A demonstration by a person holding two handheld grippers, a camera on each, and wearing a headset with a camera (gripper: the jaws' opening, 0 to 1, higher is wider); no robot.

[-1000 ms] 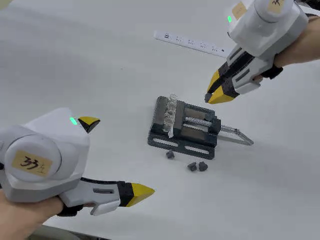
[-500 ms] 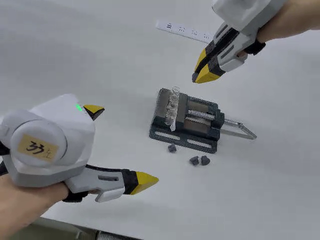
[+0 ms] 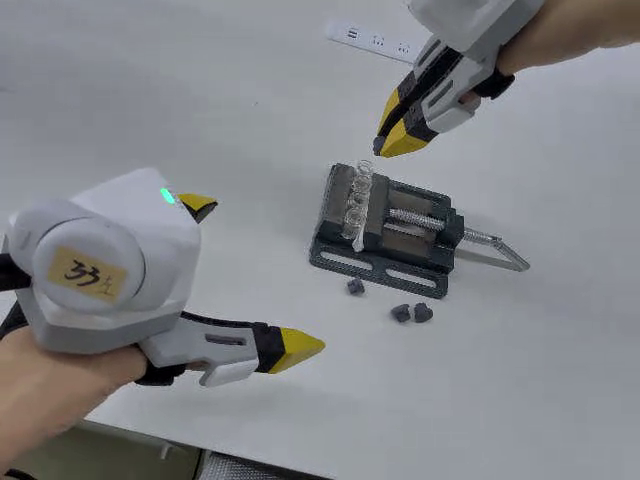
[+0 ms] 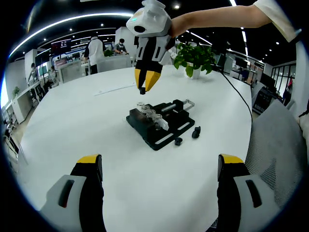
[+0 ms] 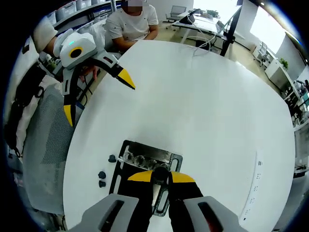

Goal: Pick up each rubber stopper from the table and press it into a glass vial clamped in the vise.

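L gripper (image 3: 250, 277): nearest, low-left in head view. Jaws spread wide, nothing btwn them. Hangs over bare table (image 3: 150, 90), well apart from the work.
Loose stoppers (image 3: 401, 313): three small dark ones on table, just in front of vise. One alone, other two close together.
Vise (image 3: 385, 268): black, mid-table, handle sticking out to the right in head view.
Vials (image 3: 358, 200): clear glass, in a row clamped upright in the vise, mouths up. Can't tell if any are plugged yet.
R gripper (image 3: 384, 147): beyond vise, tips pointing down, jaws narrow.
Held stopper (image 5: 161, 173): small, dark, pinched btwn the R tips; clearest in right gripper view.
Key relation: held stopper sits above and a bit beyond far end of vial row, apart from the glass. Vial axis is vertical, so prob. line up over a mouth, then straight push down. R gripper much nearer than L.
Risk: off-centre push could skid off the rim or chip glass.
Power strip (image 3: 375, 38): far edge, not involved.
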